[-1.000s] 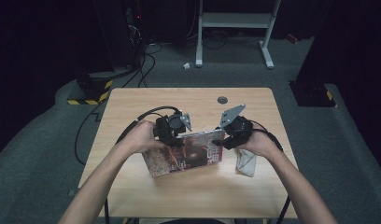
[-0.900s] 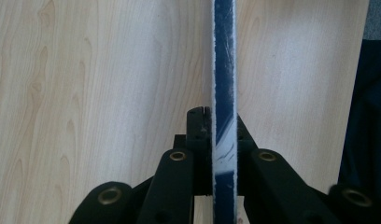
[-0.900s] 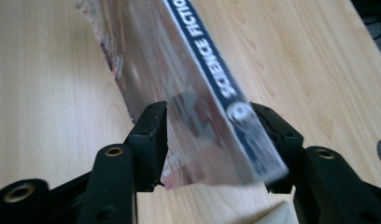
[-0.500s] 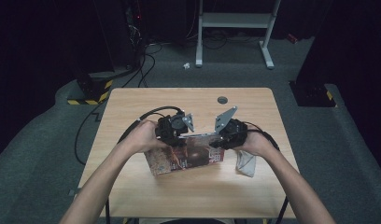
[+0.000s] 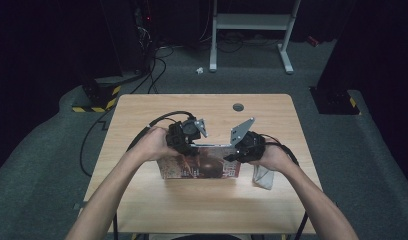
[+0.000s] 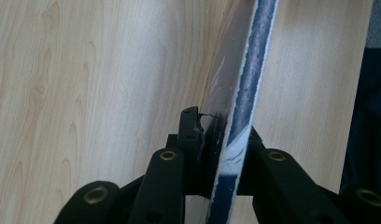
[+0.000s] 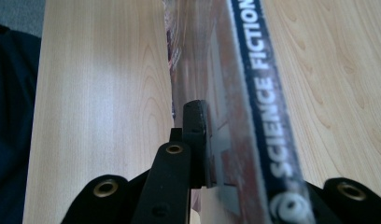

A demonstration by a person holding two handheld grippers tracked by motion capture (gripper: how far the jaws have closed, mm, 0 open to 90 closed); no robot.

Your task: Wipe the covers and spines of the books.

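1. Between the black jaws of the left gripper [image 6: 212, 140] sits the edge of a book [image 6: 240, 93], clamped from both sides; its glossy cover and dark, white-edged spine run up and away from the camera.
2. Across from it, the right gripper [image 7: 226, 149] has its jaws clamped on the other end of the same book, whose spine reads "SCIENCE FICTION" in white on dark blue.
3. From the high view, the book [image 5: 202, 166] stands on its long edge, cover facing the person, held at its top corners by the left gripper [image 5: 184, 139] and the right gripper [image 5: 244, 149].
4. Its lower edge looks to be at or near the wooden counter [image 5: 272, 115], around the middle.
5. Just right of the book, under the right hand [image 5: 272, 157], lies a small clear bag [image 5: 263, 176].
6. Near the counter's far edge is a round dark hole [image 5: 237, 107].
7. Grey carpet [image 5: 42, 165] surrounds the counter.
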